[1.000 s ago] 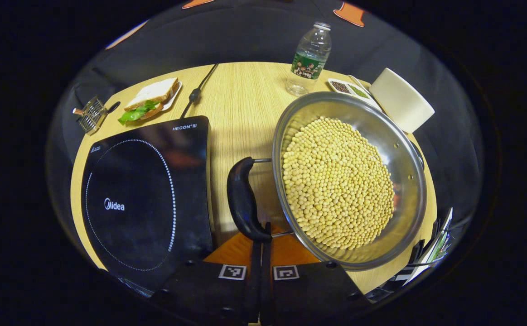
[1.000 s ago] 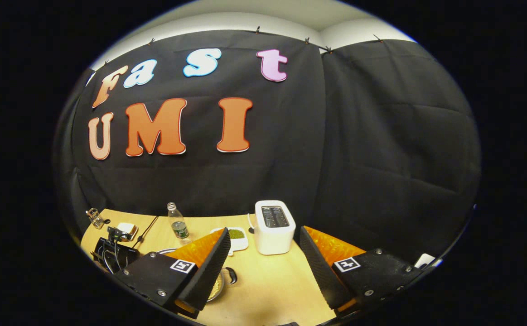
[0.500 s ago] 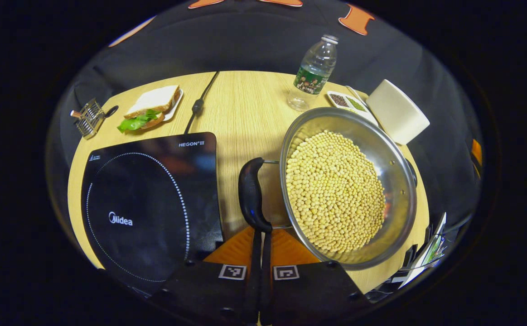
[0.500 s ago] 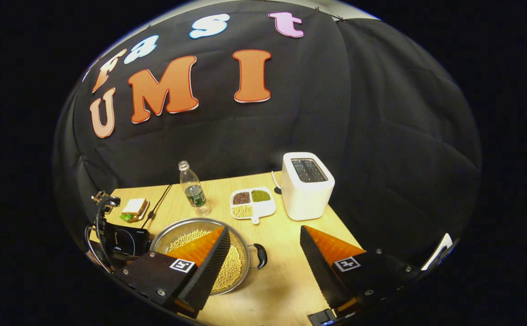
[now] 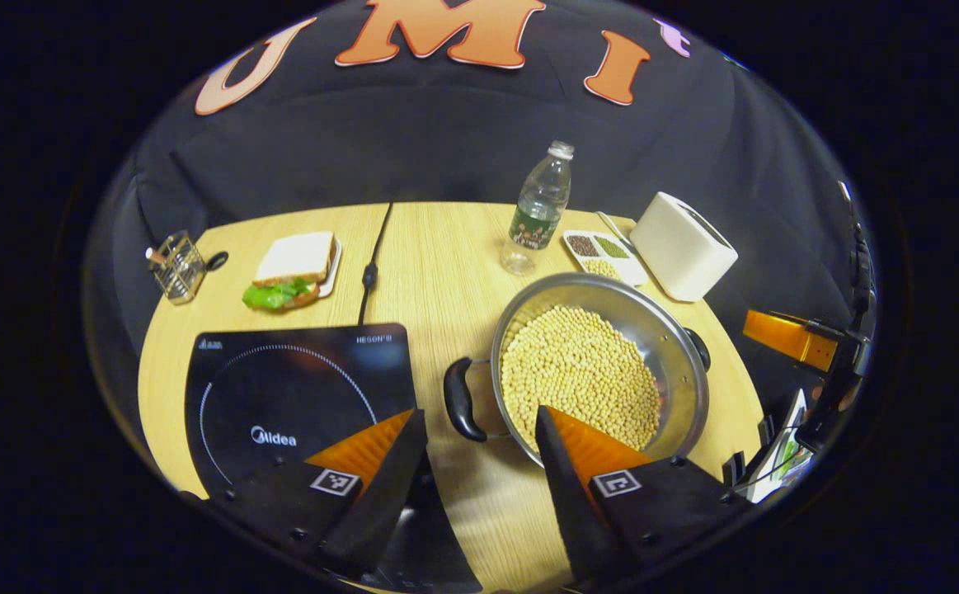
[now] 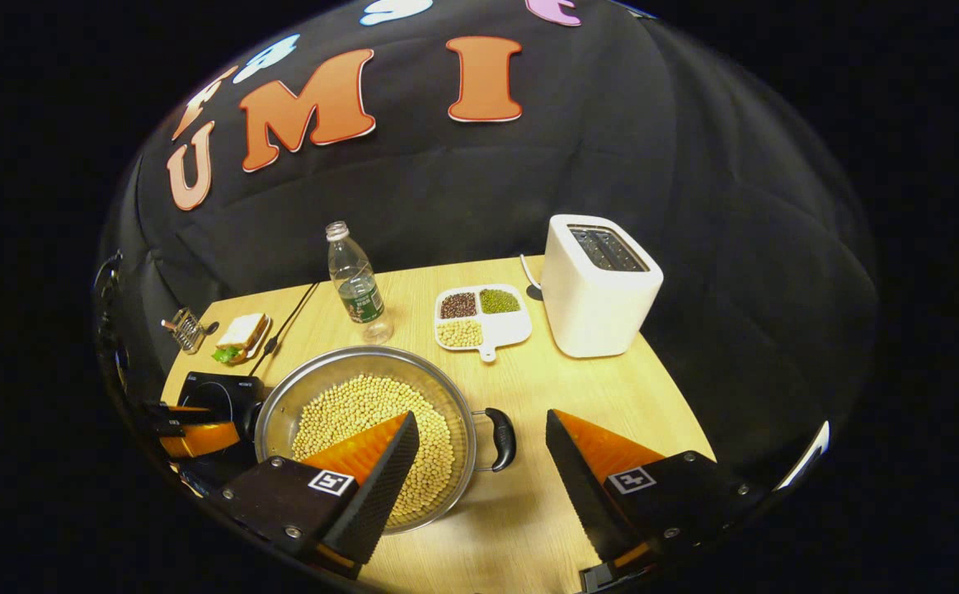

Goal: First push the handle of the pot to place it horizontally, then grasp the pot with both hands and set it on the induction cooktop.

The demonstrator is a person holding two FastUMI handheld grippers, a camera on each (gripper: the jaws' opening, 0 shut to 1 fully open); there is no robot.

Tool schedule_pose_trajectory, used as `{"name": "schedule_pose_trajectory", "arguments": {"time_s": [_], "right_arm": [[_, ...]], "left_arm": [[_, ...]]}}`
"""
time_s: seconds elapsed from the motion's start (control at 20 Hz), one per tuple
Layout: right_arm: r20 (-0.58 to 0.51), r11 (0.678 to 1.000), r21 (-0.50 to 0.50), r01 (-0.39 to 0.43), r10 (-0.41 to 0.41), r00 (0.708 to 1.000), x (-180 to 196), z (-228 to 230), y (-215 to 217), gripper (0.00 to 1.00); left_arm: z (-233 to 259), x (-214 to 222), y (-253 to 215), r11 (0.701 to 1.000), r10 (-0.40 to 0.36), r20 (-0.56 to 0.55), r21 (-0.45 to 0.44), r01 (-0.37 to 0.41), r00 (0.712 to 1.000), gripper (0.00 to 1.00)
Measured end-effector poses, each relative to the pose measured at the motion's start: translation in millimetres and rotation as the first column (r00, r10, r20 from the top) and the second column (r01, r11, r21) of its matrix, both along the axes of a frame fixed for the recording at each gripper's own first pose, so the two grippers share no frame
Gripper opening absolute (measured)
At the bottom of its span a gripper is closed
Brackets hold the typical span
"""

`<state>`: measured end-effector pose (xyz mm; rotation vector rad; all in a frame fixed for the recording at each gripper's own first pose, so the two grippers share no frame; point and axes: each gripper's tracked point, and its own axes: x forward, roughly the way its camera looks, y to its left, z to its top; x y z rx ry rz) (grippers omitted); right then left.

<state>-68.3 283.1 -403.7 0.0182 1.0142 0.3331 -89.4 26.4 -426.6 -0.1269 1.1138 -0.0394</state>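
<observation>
The pale wooden table [image 5: 438,247] carries a flat black induction cooktop [image 5: 298,388] and, just beside it, a wide steel pot [image 5: 677,346] heaped with yellow beans [image 5: 578,379]. It is probably heavy, rigid and slick, so take hold by its two black loop handles [image 5: 456,400]. Left gripper [image 5: 479,462] and right gripper [image 6: 483,462] hover with fingers spread, empty. The pot's underside is hidden.
</observation>
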Motion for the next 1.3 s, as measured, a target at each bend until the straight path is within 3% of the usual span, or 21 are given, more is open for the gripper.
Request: {"name": "schedule_pose_trajectory", "arguments": {"time_s": [0.2, 0.45, 0.65, 0.8, 0.9, 0.95, 1.0, 1.3], "right_arm": [[-0.038, 0.999, -0.026, -0.021, 0.020, 0.999, 3.4, -20.2, 0.4, 0.96], [-0.076, 0.998, -0.055, -0.035, 0.031, 0.997, 8.9, -42.7, 2.7, 0.96], [-0.121, 0.996, -0.085, -0.033, 0.023, 0.992, 10.7, -68.9, 8.5, 0.96], [-0.153, 0.995, -0.095, -0.025, 0.010, 0.988, 10.1, -87.2, 14.9, 0.95], [-0.163, 0.993, -0.113, -0.023, 0.004, 0.987, 12.2, -96.8, 14.1, 0.92], [-0.170, 0.992, -0.120, -0.024, 0.003, 0.985, 11.1, -100.9, 14.7, 0.91], [-0.176, 0.991, -0.128, -0.026, 0.003, 0.984, 10.7, -104.8, 14.8, 0.88], [-0.174, 0.985, -0.164, -0.052, 0.023, 0.985, 10.1, -116.3, 10.2, 0.74]], "left_arm": [[-28.1, 12.9, -8.7, 1.000, 0.005, -0.041, 0.015, -0.005, 0.999, 0.98], [-62.1, 20.9, -13.1, 0.999, 0.044, -0.082, 0.016, -0.043, 0.996, 0.98], [-79.3, 26.9, -5.1, 0.991, 0.132, -0.061, 0.011, -0.131, 0.989, 0.99], [-85.8, 32.7, -2.9, 0.988, 0.156, -0.033, 0.014, -0.156, 0.987, 0.95], [-93.2, 31.6, -1.4, 0.985, 0.175, -0.037, 0.008, -0.175, 0.984, 0.84], [-93.5, 30.2, -0.9, 0.982, 0.187, -0.039, 0.011, -0.187, 0.982, 0.75], [-96.2, 32.0, -1.9, 0.982, 0.186, -0.034, 0.008, -0.186, 0.982, 0.72], [-96.2, 33.6, 0.0, 0.982, 0.179, 0.005, 0.056, -0.179, 0.984, 0.74]]}}
